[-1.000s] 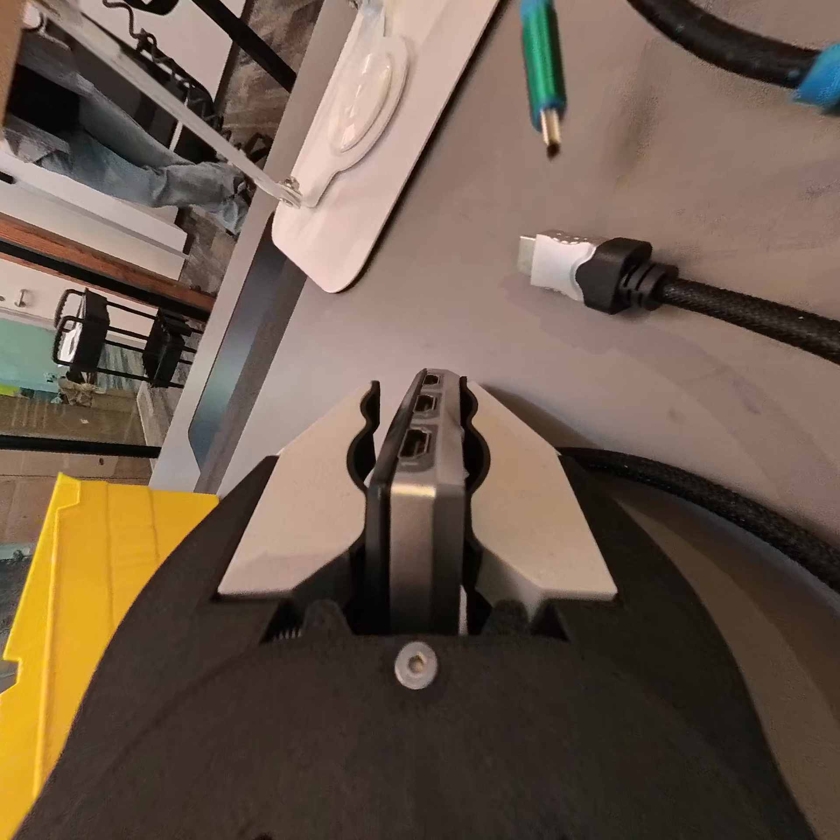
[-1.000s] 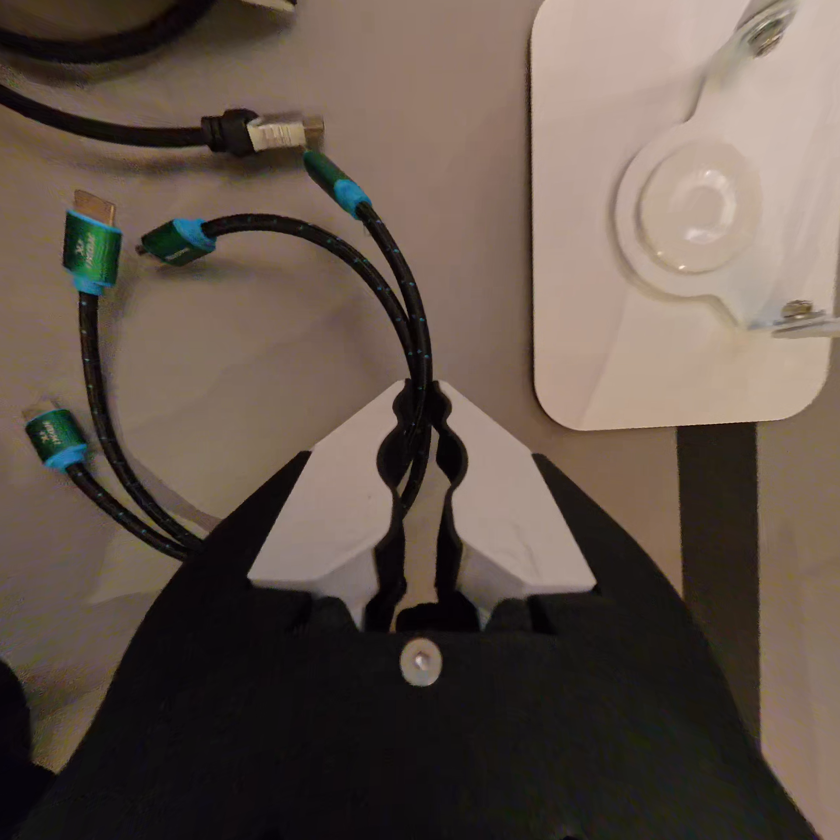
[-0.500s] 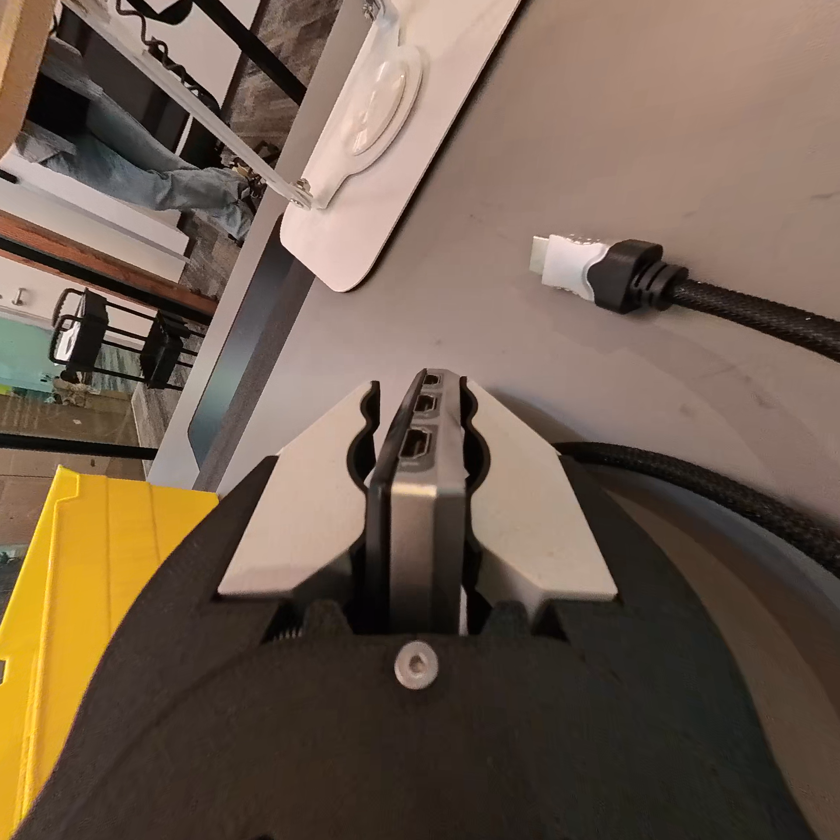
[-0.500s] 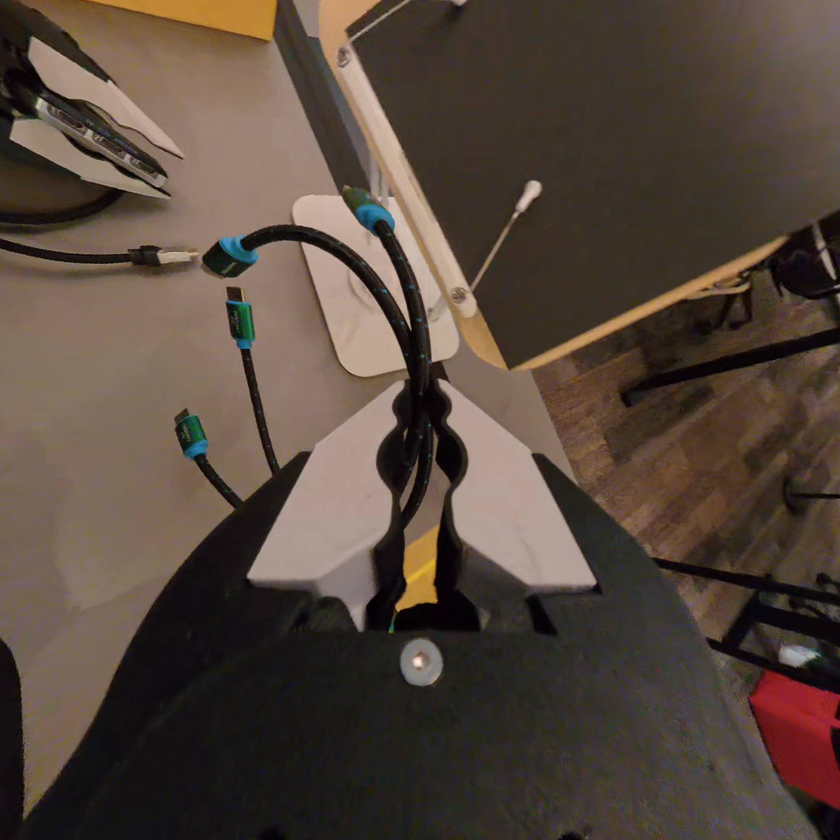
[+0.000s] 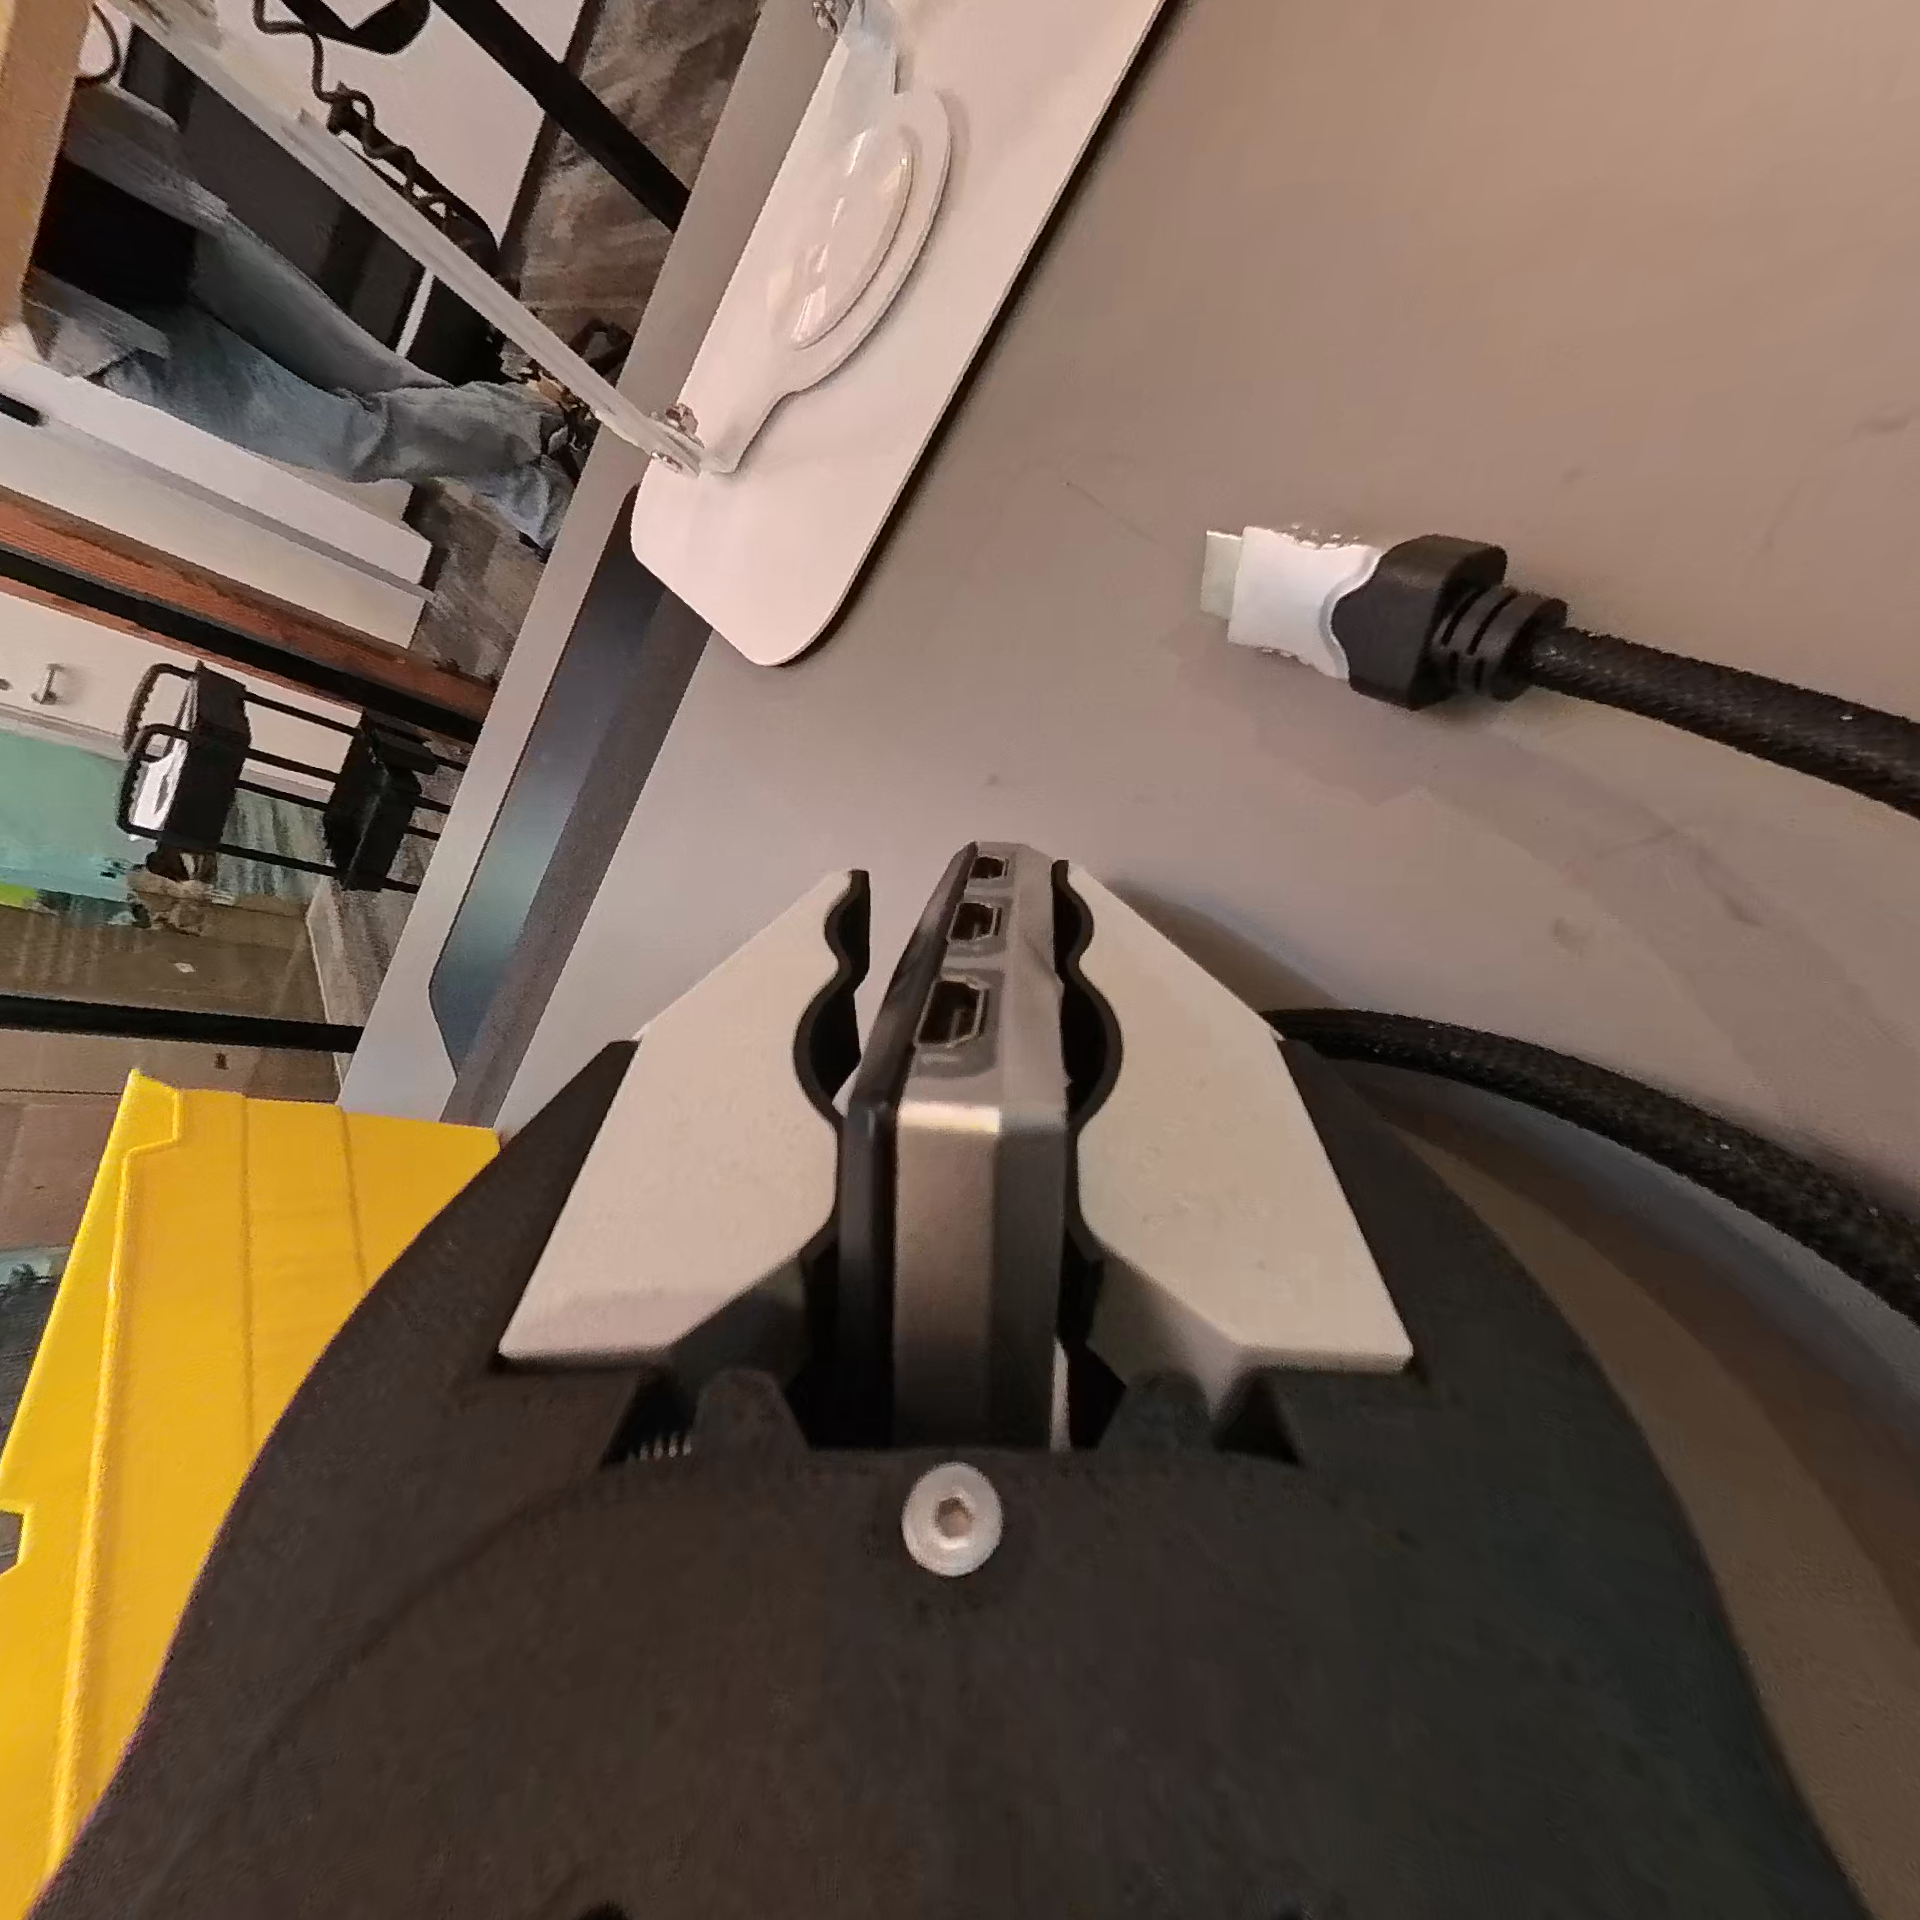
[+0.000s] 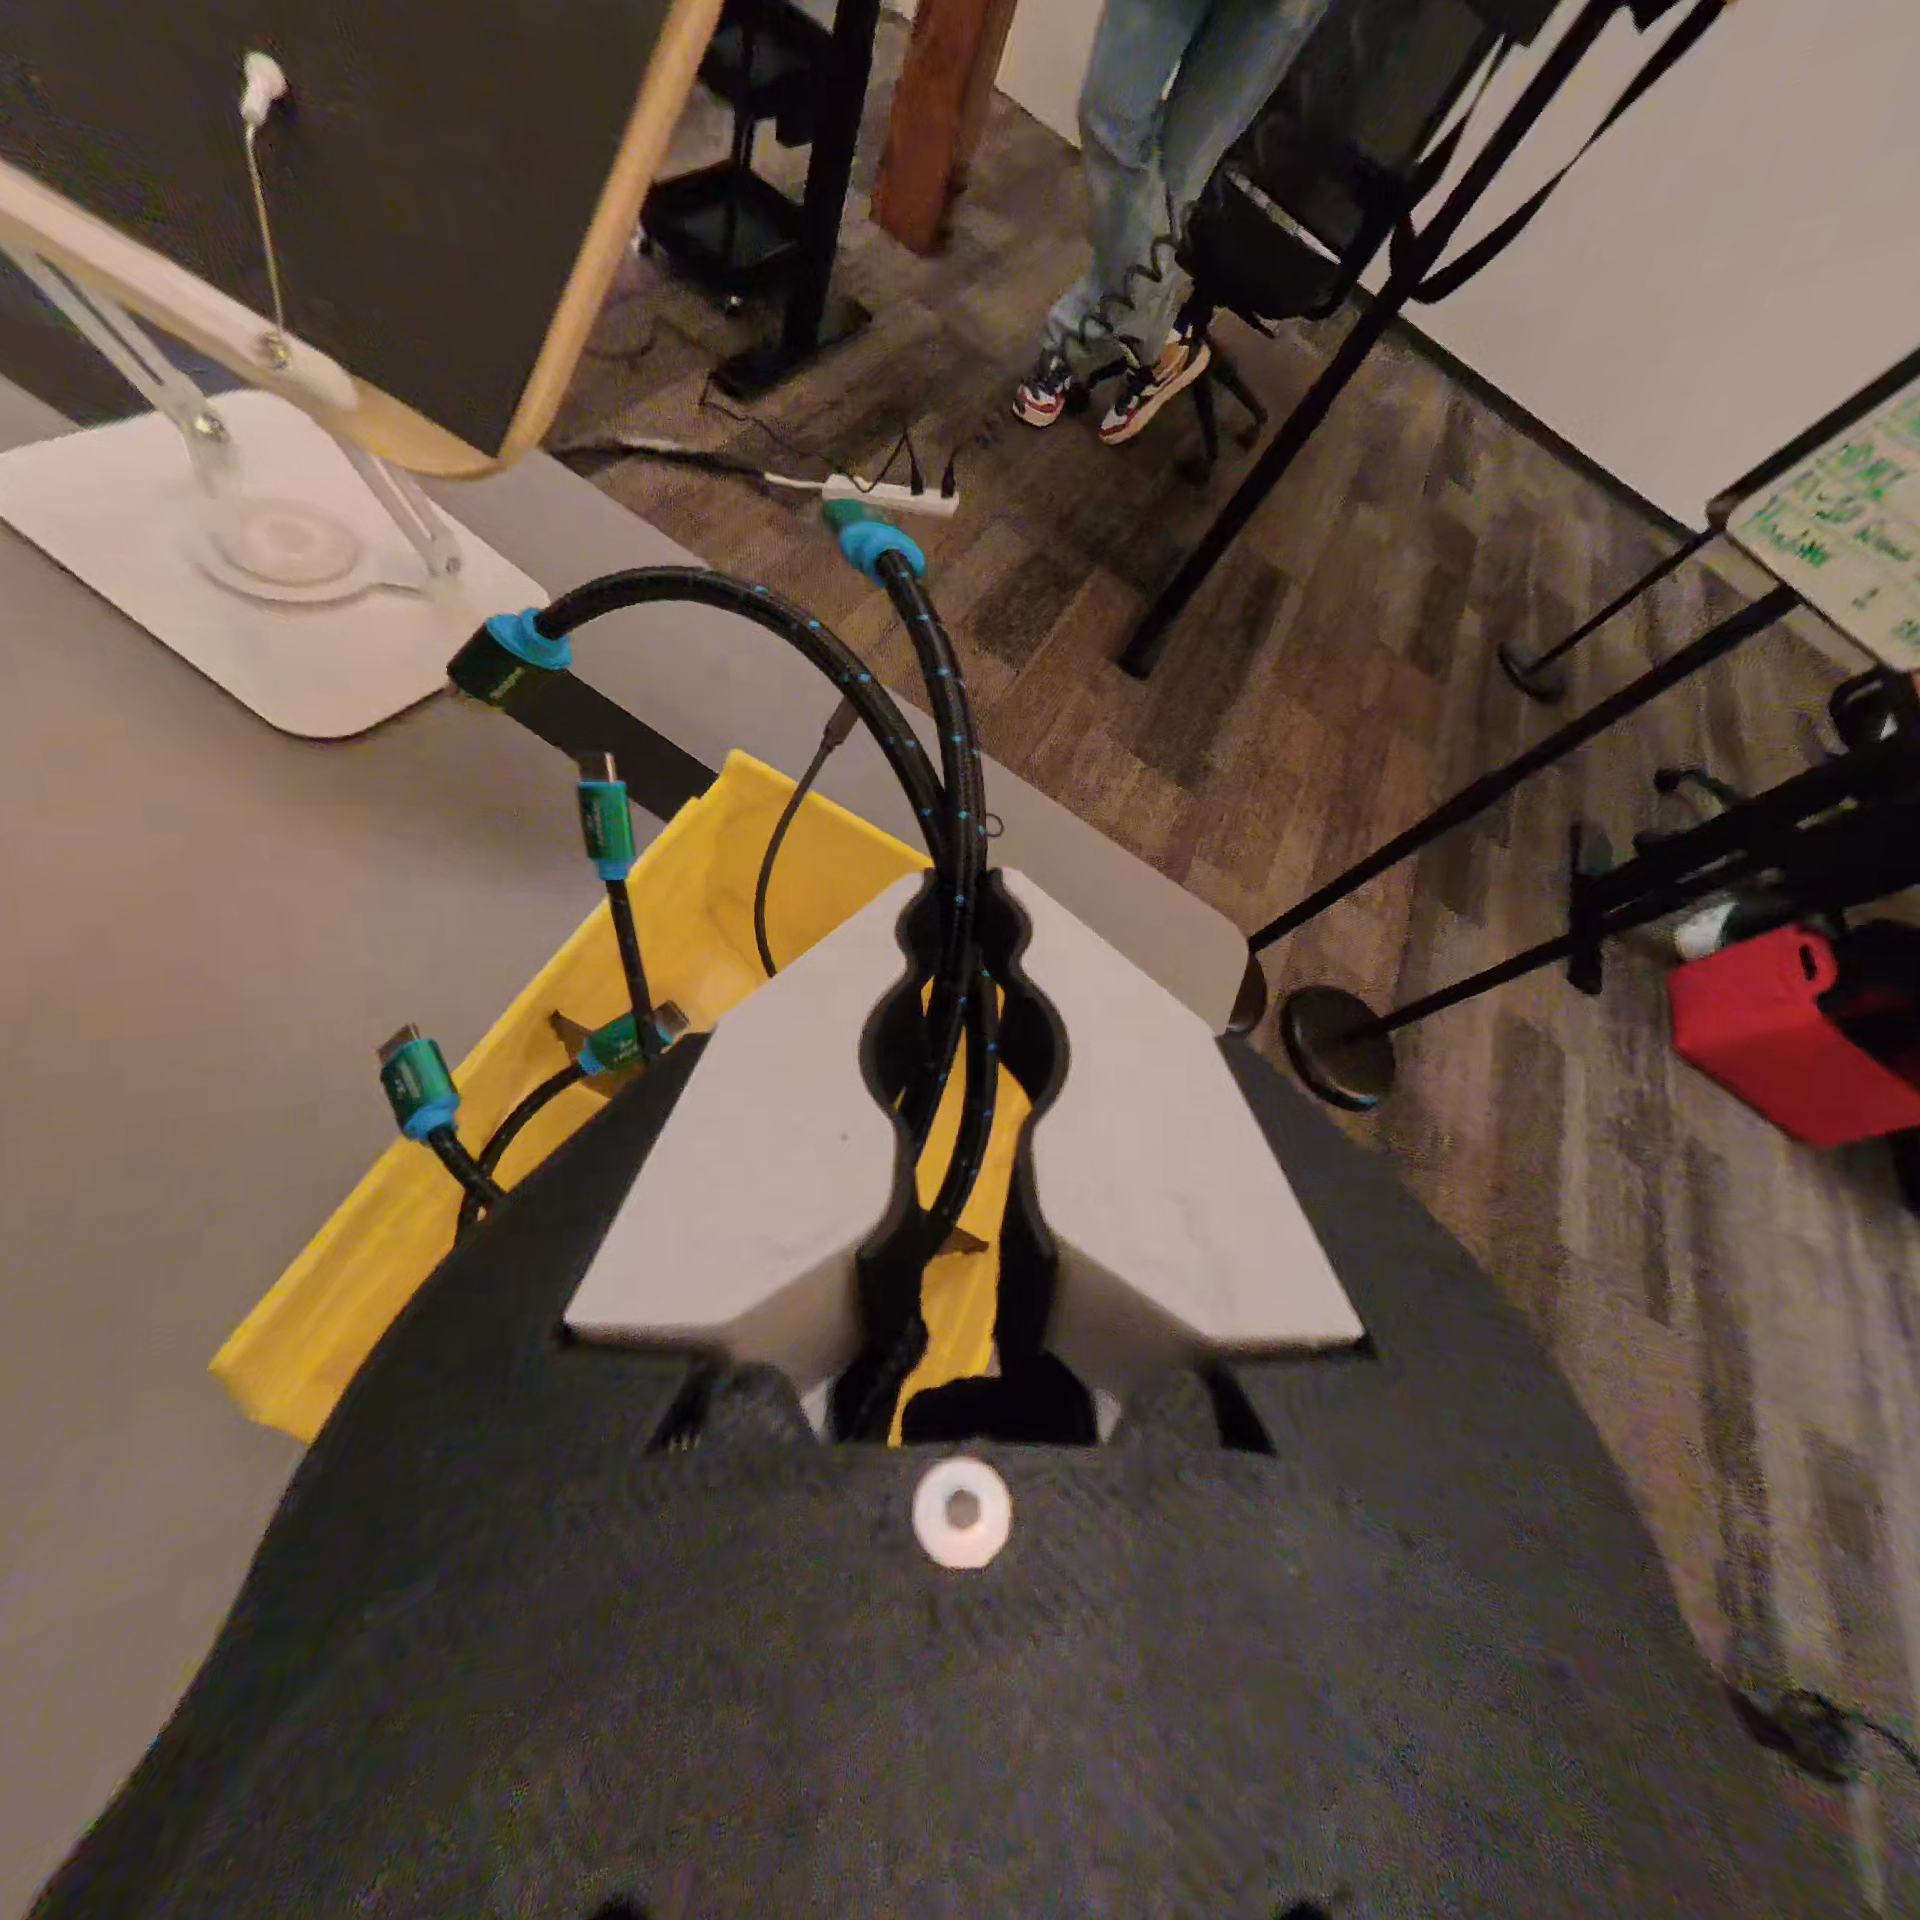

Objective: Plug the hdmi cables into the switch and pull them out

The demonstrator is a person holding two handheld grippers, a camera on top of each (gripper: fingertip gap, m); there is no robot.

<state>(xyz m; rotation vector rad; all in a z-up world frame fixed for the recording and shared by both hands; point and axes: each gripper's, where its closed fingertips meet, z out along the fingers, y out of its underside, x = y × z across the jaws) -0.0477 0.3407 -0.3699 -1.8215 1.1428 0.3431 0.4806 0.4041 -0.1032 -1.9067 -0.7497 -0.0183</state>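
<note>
Cables (image 6: 961,831) bunch in our right tongs (image 6: 961,904), clenched over the yellow bin (image 6: 727,894); left tongs (image 5: 961,894) grasp the switch (image 5: 971,1039), ports empty. Seemingly we're clearing away; next, loosen the right tongs above the bin.

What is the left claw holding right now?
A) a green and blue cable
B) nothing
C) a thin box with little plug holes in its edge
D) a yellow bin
C: in the left wrist view the left claw is clamped on the switch, a slim grey and black box with empty ports along its edge.
</note>
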